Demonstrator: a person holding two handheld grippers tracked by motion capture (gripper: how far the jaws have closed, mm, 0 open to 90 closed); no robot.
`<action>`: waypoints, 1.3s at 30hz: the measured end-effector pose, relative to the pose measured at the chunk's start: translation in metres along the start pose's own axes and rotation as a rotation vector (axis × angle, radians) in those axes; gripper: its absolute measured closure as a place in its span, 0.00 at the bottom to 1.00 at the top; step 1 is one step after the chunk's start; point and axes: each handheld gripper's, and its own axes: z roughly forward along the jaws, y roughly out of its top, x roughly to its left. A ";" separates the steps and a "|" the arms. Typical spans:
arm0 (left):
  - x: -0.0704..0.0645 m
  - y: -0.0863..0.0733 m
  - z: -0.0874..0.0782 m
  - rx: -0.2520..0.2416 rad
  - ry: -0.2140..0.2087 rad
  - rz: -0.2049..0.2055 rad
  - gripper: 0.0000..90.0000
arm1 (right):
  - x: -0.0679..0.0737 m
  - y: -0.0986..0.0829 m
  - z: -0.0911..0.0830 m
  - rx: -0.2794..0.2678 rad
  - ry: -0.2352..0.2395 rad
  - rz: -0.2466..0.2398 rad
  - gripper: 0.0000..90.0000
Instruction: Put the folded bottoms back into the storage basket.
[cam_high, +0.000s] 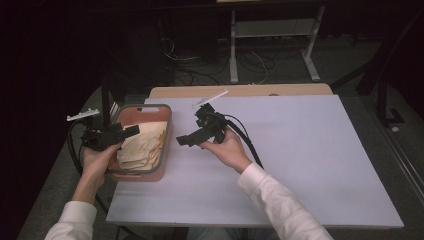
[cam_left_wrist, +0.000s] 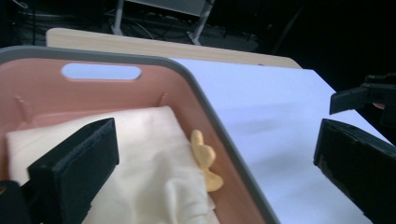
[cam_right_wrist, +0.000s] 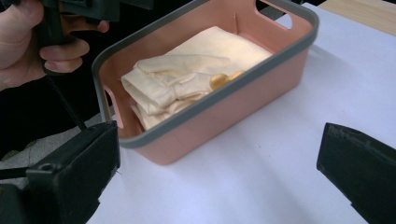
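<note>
Both grippers, left (cam_high: 131, 131) and right (cam_high: 183, 140), gape empty beside the pink basket (cam_high: 167, 131) (reach stage); next, seize the folded cream cloth (cam_high: 142, 146) inside.

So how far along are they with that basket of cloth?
Looks early. The cream cloth lies folded inside the pink basket, with something yellow tucked against the wall beside it. Nothing is in hand: the left gripper hovers over the basket with jaws wide apart, and the right gripper waits open above the white table. Gripping the cloth, probably to lift it, is still to come.
</note>
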 end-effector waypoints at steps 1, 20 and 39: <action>-0.003 0.000 0.000 0.000 -0.003 0.006 0.00 | -0.001 -0.002 -0.003 -0.003 -0.003 -0.001 0.00; -0.046 -0.011 0.005 -0.023 -0.064 0.101 0.00 | -0.011 -0.038 -0.049 -0.032 -0.035 -0.001 0.00; -0.086 -0.031 0.020 -0.021 -0.122 0.170 0.00 | -0.027 -0.084 -0.093 -0.078 -0.080 0.033 0.00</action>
